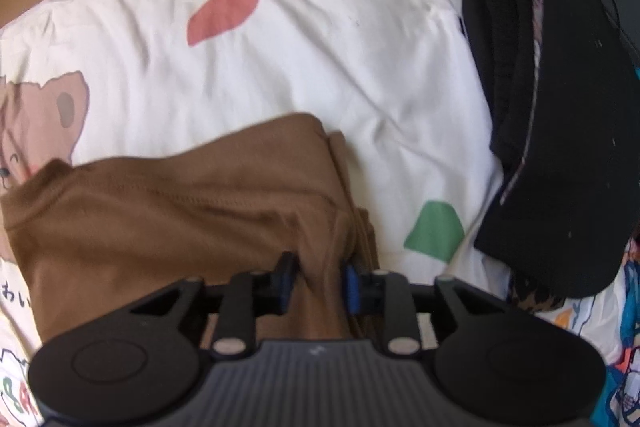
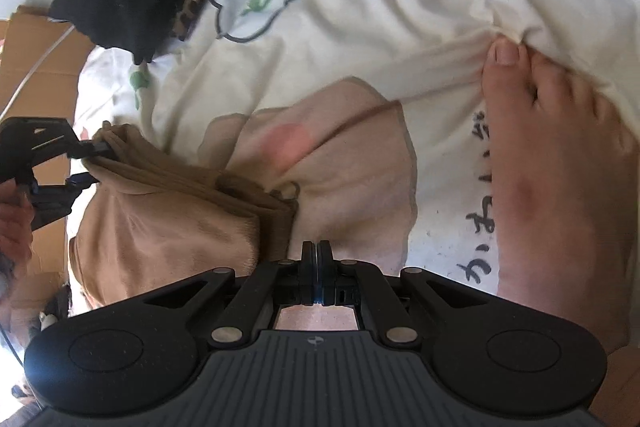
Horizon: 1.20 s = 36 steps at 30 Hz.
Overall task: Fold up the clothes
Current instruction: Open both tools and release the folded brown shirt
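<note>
Left gripper (image 1: 318, 281) I see pinching a bunched fold of the brown garment (image 1: 180, 203), which lies on the white printed sheet (image 1: 320, 47). My right gripper (image 2: 319, 261) has its 2 fingers pressed together, holding nothing, just beside that garment's edge. Black clothes (image 1: 560, 147) are piled nearby; a bare foot (image 2: 560, 167) rests on the sheet.

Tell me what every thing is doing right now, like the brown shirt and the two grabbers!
brown garment: partly folded, bunched, lying on the sheet.
left gripper: fingers on either side of a brown fold.
right gripper: shut, at the garment's edge.
black clothes: piled up.
printed sheet: spread out, wrinkled.
bare foot: resting on the sheet.
</note>
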### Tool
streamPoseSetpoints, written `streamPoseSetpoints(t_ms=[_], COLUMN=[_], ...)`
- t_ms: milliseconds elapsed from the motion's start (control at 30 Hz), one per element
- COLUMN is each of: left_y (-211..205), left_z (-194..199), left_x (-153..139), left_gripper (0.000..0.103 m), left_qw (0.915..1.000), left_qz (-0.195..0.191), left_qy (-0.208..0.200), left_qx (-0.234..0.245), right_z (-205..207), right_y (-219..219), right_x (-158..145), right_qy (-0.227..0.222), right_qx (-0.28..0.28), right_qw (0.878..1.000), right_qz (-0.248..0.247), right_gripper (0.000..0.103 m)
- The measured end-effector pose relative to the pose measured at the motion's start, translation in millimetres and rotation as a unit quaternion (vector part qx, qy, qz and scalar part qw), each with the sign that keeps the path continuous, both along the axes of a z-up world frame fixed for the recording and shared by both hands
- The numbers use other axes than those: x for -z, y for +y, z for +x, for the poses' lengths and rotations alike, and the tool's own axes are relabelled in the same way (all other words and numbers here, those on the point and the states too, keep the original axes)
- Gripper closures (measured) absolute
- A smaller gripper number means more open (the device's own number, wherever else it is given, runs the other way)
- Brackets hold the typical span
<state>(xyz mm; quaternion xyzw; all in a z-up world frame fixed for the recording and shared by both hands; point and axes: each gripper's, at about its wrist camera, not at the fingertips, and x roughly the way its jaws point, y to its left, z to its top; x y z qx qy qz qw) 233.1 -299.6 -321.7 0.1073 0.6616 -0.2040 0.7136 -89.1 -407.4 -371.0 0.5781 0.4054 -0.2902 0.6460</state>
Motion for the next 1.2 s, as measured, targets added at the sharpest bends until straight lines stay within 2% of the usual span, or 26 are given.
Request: streamPoseSetpoints(t_ms=[133, 233, 300, 467, 633, 733, 1000, 1033, 1067, 1100, 1200], left_y=[0.6, -2.4, -7.9, -18.0, -27.1, -25.8, -22.6, -22.9, -23.5, -24.1, -23.6], left_z=[8.1, 11.2, 12.3, 21.7, 26.0, 26.6, 26.4, 26.1, 25.9, 25.8, 24.8], left_x=[-3.2, -3.1, 1.0, 3.7, 5.4, 8.1, 8.5, 8.9, 9.3, 9.4, 9.2], left_gripper=[0.07, 0.07, 0.069, 0.069, 0.069, 0.074, 0.074, 0.074, 0.074, 0.074, 0.074], left_qw=[1.0, 1.0, 1.0, 0.9998, 0.9988, 0.9989, 0.9988, 0.9988, 0.9988, 0.9988, 0.9988], left_qz=[-0.004, -0.005, 0.0, 0.014, 0.03, 0.031, 0.029, 0.029, 0.029, 0.029, 0.027], left_qy=[0.004, 0.003, 0.003, -0.012, -0.02, -0.014, -0.013, -0.012, -0.012, -0.011, -0.01], left_qx=[0.001, 0.005, 0.008, 0.01, 0.033, 0.032, 0.037, 0.038, 0.038, 0.038, 0.039], right_z=[4.7, 12.0, 13.6, 20.6, 23.8, 28.0, 25.8, 24.6, 24.7, 25.1, 22.8], right_y=[0.7, 1.9, 1.1, 1.6, 1.9, 4.7, 8.6, 10.0, 10.8, 10.6, 5.6], right_x=[-11.0, -17.8, -18.9, -20.9, -23.5, -32.7, -37.9, -40.5, -41.3, -40.4, -31.7], right_qy=[-0.011, -0.021, -0.033, -0.047, -0.05, -0.056, -0.056, -0.056, -0.055, -0.054, -0.061], right_qx=[-0.008, -0.029, -0.026, -0.028, -0.027, -0.04, -0.048, -0.05, -0.052, -0.053, -0.027], right_qw=[1.0, 0.999, 0.999, 0.998, 0.998, 0.997, 0.997, 0.997, 0.997, 0.997, 0.998], right_qz=[-0.008, -0.019, -0.015, -0.015, -0.016, -0.029, -0.022, -0.022, -0.025, -0.031, -0.022], right_gripper=[0.1, 0.083, 0.078, 0.079, 0.078, 0.078, 0.078, 0.075, 0.061, 0.057, 0.056])
